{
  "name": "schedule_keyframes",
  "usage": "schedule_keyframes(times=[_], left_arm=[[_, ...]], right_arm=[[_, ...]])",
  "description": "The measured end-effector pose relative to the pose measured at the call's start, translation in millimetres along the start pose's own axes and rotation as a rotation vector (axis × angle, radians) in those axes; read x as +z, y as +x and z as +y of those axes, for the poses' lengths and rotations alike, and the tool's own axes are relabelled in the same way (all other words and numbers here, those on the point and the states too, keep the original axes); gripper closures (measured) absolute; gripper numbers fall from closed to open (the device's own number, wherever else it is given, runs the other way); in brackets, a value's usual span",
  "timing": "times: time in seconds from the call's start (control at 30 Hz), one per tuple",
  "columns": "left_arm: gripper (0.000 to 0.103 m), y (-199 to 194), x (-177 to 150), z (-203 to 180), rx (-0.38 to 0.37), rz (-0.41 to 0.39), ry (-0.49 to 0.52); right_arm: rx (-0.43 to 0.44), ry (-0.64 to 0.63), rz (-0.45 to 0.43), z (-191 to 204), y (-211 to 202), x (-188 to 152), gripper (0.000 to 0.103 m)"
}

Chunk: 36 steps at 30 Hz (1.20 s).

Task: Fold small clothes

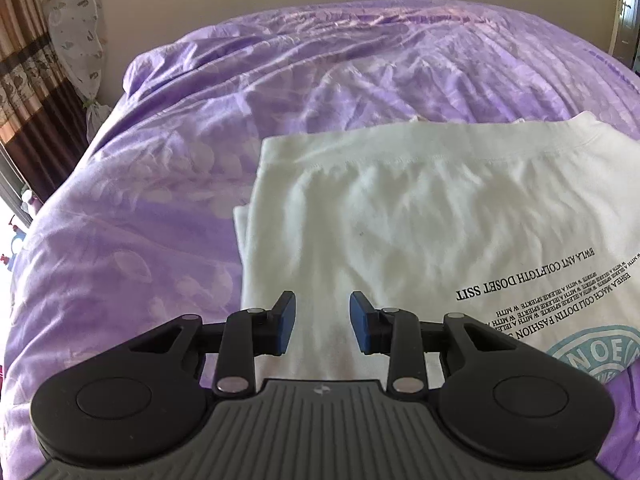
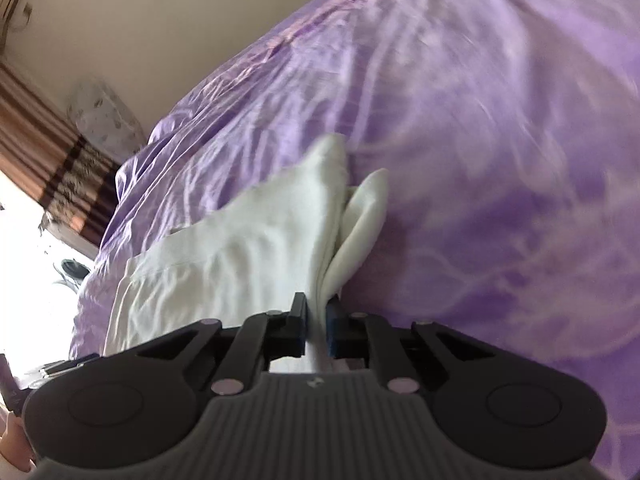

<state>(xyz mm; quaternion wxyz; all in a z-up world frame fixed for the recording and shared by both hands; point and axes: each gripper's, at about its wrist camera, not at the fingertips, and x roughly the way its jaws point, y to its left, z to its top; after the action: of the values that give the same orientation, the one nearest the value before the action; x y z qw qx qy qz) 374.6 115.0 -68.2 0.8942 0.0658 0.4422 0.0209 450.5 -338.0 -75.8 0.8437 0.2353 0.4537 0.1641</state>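
On the purple bed (image 1: 160,160), my right tool (image 2: 317,330) pinches the white shirt (image 1: 400,208); my left tool (image 1: 322,322) hangs open above it.

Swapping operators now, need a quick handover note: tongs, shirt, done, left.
Left tongs: open, empty, above the near part of the white T-shirt.
Right tongs: shut on a bunched edge of the T-shirt, fabric lifted off the purple bedcover.
Shirt lies partly folded on the bed, printed text showing.
Done: at least one fold appears in.
Left: lay the held edge over, smooth, finish folding.
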Motion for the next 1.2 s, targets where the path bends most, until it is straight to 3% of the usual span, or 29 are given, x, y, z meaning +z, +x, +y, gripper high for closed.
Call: schedule_keyframes(times=[0.23, 0.37, 0.6, 0.73, 0.97, 1.13, 1.2], left_arm=[[0.064, -28, -3, 27, -0.051, -0.046, -0.052], [0.064, -43, -10, 47, -0.05, -0.066, -0.048], [0.064, -54, -28, 98, -0.049, -0.074, -0.111], [0.064, -48, -41, 125, -0.071, -0.066, -0.16], [0.065, -30, -58, 144, -0.104, -0.04, -0.195], [0.065, -23, -62, 141, -0.125, -0.029, -0.199], [0.065, -26, -62, 139, -0.138, -0.028, -0.2]], right_arm=[[-0.012, -0.067, 0.009, 119, -14, 25, 0.099], [0.006, -0.097, -0.002, 184, 6, 29, 0.099], [0.045, -0.129, 0.037, 283, 82, 7, 0.1], [0.065, -0.15, 0.121, 328, 144, -23, 0.1], [0.029, -0.195, 0.261, 362, 232, -81, 0.1], [0.008, -0.194, 0.282, 357, 254, -90, 0.099], [0.0, -0.237, 0.285, 359, 253, -92, 0.094]])
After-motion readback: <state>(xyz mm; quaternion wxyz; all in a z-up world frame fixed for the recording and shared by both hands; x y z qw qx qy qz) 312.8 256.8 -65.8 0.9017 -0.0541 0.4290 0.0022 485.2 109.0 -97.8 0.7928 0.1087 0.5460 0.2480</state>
